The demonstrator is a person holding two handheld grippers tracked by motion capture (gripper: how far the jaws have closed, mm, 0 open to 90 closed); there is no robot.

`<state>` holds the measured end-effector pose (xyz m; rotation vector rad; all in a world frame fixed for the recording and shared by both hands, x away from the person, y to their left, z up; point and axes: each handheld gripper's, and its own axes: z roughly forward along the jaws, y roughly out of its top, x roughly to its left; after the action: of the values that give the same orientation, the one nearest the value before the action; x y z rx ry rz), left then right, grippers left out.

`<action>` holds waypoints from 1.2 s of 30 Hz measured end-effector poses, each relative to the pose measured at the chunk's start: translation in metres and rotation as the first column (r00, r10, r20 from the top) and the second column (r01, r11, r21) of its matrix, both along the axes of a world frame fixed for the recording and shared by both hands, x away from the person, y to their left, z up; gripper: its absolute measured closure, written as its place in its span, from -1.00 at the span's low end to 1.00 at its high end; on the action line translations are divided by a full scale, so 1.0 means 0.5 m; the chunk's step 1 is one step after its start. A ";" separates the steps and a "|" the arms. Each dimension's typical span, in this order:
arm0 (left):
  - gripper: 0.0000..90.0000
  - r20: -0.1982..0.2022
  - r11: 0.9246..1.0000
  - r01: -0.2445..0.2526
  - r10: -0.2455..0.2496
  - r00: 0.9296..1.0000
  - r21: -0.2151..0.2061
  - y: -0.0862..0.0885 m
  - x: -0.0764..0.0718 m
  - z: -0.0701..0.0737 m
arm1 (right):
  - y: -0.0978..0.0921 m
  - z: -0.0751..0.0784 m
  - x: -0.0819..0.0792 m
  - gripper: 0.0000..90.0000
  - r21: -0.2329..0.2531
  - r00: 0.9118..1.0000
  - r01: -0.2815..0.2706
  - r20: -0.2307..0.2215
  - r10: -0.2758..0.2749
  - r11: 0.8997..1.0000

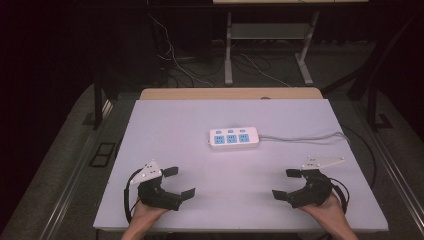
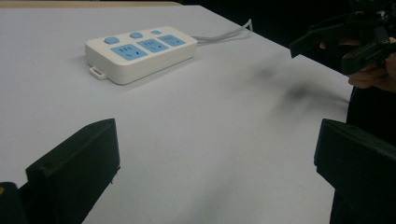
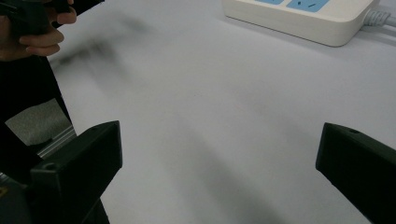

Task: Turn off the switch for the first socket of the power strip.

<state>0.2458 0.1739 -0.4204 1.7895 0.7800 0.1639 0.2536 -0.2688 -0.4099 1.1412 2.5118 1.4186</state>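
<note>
Power strip (image 1: 234, 138) — mid-table (image 1: 200, 115), both tongs well apart.

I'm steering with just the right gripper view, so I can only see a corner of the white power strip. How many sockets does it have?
Observer: The high view shows the whole power strip. It has three blue sockets in a row.
Operator: Is anything plugged into them?
Observer: No. In the left gripper view all three sockets are free.
Operator: Where does its cable go?
Observer: The cable runs from the strip's right end across the table to the table's right edge.
</note>
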 end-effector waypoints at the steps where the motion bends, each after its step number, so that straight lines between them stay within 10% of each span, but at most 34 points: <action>1: -1.00 -0.001 1.000 0.000 0.000 1.000 -0.002 0.000 0.000 0.000 | 0.001 0.001 0.001 -0.99 -0.001 1.000 0.001 -0.003 -0.001 1.000; 36: -1.00 -0.016 1.000 0.001 -0.001 1.000 -0.009 0.002 0.000 -0.003 | 0.030 0.066 0.064 -0.99 -0.051 0.999 -0.048 -0.012 0.047 0.998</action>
<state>0.2459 0.1751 -0.4222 1.7845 0.7904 0.1450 0.2857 -0.2536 -0.3769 1.0915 2.5835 1.3540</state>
